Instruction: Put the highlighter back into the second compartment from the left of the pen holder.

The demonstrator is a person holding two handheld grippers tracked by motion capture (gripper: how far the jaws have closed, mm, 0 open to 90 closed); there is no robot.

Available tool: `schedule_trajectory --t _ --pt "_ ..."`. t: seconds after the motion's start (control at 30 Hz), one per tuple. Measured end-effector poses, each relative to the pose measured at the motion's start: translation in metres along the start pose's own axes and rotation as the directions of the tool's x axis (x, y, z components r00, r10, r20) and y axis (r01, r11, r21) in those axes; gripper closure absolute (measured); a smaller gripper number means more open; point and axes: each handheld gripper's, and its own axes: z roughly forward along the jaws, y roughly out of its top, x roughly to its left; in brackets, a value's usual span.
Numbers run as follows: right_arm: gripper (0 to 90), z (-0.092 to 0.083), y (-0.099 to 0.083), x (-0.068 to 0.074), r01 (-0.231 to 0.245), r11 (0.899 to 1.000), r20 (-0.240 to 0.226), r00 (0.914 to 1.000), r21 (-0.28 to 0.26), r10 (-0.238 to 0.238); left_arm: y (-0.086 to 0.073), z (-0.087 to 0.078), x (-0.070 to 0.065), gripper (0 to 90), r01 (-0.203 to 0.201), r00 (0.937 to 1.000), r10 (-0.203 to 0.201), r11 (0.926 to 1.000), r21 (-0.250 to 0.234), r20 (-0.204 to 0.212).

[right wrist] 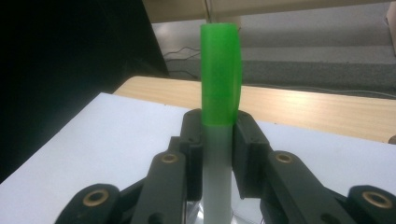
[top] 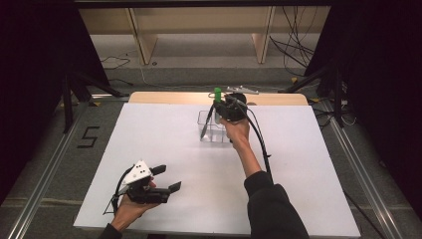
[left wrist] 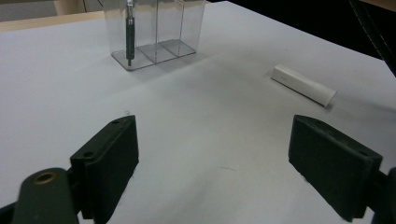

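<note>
- My left gripper rests low at the near left of the white table, jaws spread wide with nothing between them.
- Past those jaws, in the left gripper view, a small white tube lies on its side on the table, off to the right.
- The clear divided holder stands at the far middle; a dark pen stands upright in one end compartment.
- My right gripper is directly above the holder, clenched on a marker with a green cap, held upright.
</note>
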Motion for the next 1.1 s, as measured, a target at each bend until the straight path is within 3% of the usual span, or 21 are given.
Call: schedule_trajectory --t 0.97,1.07,1.1 --pt "76.3 0.009 -0.014 -0.005 -0.022 0.999 0.012 0.9997 0.030 0.021 0.000 0.001 0.000 15.8 -0.005 1.0000 0.005 1.0000 0.007 0.002" --pt "74.6 0.010 -0.015 -0.004 -0.023 0.999 0.002 0.9997 0.041 0.023 0.000 0.001 0.000 15.8 -0.008 1.0000 0.008 0.9999 0.010 0.002" --pt "69.4 0.011 -0.016 -0.004 -0.024 0.999 -0.002 0.9997 0.042 0.024 0.000 0.001 0.000 15.8 -0.007 1.0000 0.007 0.9999 0.009 0.002"
